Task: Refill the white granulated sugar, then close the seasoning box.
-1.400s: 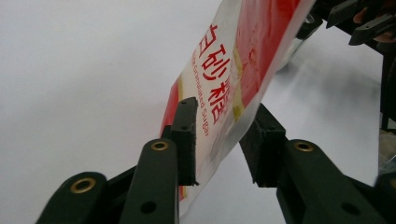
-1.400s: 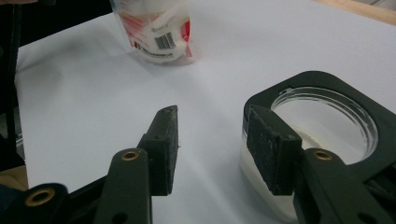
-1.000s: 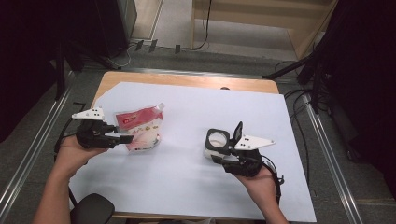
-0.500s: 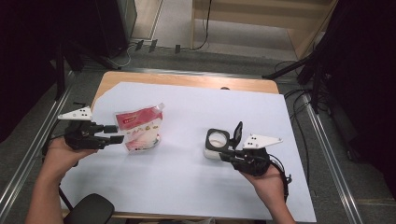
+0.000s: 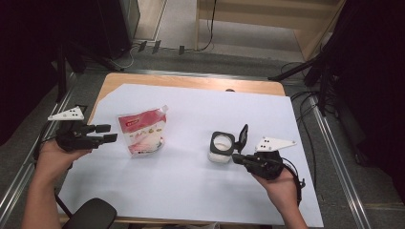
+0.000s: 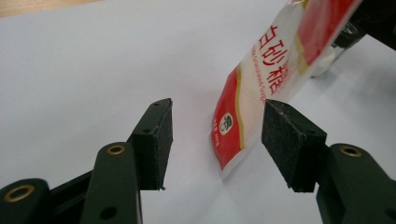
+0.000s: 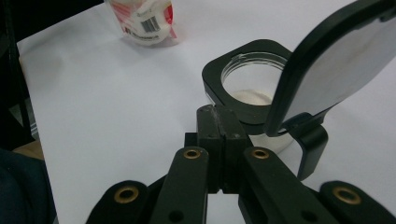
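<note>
A red-and-white pouch [image 5: 143, 133] with red print stands on the white sheet at left. My left gripper [image 5: 106, 133] is open just left of it, apart from it. In the left gripper view the pouch's lower corner [image 6: 238, 112] sits ahead of the open left gripper [image 6: 219, 123], untouched. A clear jar [image 5: 220, 147] with a black collar holds white powder, and its flip lid [image 5: 243, 135] stands up. My right gripper [image 5: 238, 159] is shut beside the jar's near right side. In the right gripper view the right gripper [image 7: 222, 116] rests against the jar's collar [image 7: 219, 79], below the raised lid [image 7: 336, 60].
A white sheet [image 5: 191, 191] covers most of the wooden table [image 5: 191, 82]. Cables and stand legs [image 5: 296, 71] lie on the floor behind and to the right. A dark round object [image 5: 93, 214] sits at the table's near left edge.
My left hand and gripper have drawn back to the left, away from the pouch. The right gripper has shifted slightly right beside the jar. The pouch and jar stay put.
</note>
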